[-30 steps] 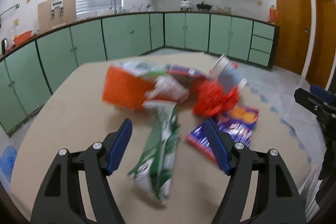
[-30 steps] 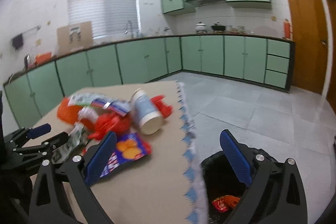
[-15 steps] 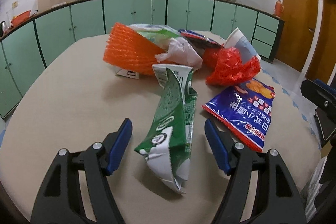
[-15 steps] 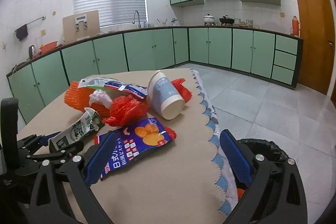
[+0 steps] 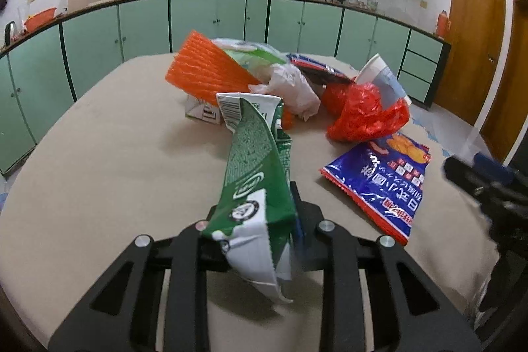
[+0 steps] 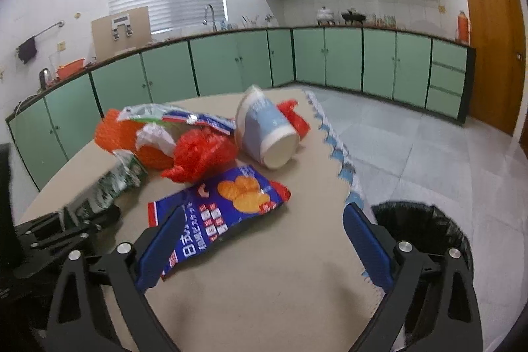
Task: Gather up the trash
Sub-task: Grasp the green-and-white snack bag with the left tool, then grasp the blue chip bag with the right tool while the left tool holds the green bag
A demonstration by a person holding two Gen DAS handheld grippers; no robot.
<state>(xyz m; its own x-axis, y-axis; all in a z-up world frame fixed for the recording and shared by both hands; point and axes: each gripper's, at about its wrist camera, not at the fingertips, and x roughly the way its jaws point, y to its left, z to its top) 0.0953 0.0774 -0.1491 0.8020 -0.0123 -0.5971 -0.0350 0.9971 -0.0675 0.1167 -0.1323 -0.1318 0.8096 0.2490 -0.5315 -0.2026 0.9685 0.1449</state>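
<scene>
A pile of trash lies on the beige table [image 5: 99, 137]. My left gripper [image 5: 254, 213] has its jaws closing on the near end of a flattened green and white carton [image 5: 254, 160]. The carton is pinched between the pads and buckles upward, hiding the fingertips. My right gripper [image 6: 260, 246] is open low over the table, and the near corner of a blue snack bag [image 6: 224, 203] lies by its left finger [image 6: 158, 246]. In the right wrist view the left gripper [image 6: 82, 216] sits at the left edge, holding the carton [image 6: 112, 183].
Behind the carton lie an orange mesh sleeve [image 5: 204, 68], a white crumpled plastic bag [image 5: 293, 88], a red plastic bag [image 5: 366, 114] and a tipped paper cup [image 6: 267, 131]. A black-lined bin [image 6: 425, 226] stands on the floor off the table's right edge.
The left jaws have come together on the green carton, whose near end now stands up between them. The right gripper has sunk closer to the blue snack bag.
</scene>
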